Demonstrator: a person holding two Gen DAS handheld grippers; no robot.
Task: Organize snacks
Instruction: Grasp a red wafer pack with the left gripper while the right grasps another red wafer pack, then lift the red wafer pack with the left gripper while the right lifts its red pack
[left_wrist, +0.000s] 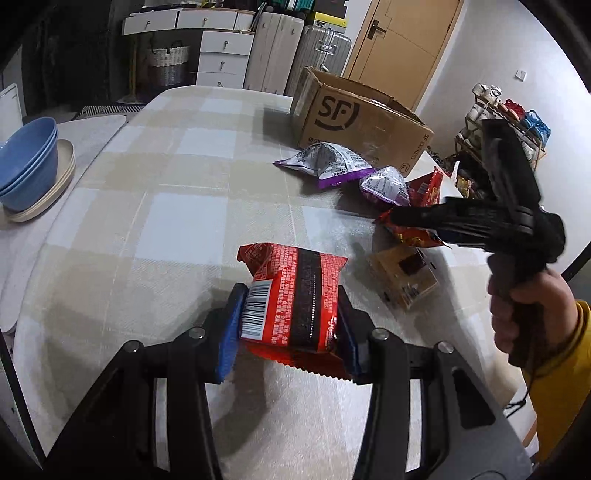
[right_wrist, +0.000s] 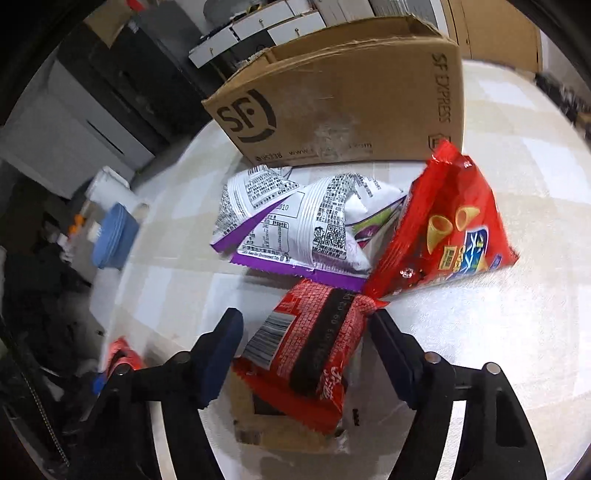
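My left gripper (left_wrist: 290, 314) is shut on a red snack packet (left_wrist: 291, 295) with a black stripe and barcode, held just above the checked tablecloth. My right gripper (right_wrist: 306, 332) is open, its jaws on either side of a second red packet (right_wrist: 310, 354) that lies on a tan packet (right_wrist: 280, 432). It also shows in the left wrist view (left_wrist: 410, 214) over the snack pile. Two purple-and-white bags (right_wrist: 295, 225) and a red corn-snack bag (right_wrist: 443, 225) lie beyond, in front of the open SF cardboard box (right_wrist: 343, 96), which also shows in the left wrist view (left_wrist: 354, 114).
Stacked blue bowls on beige plates (left_wrist: 29, 166) stand at the table's left edge. Behind the table are white drawers (left_wrist: 221, 51), suitcases (left_wrist: 317, 51) and a wooden door (left_wrist: 402, 48). A rack with clutter (left_wrist: 502, 122) stands at the right.
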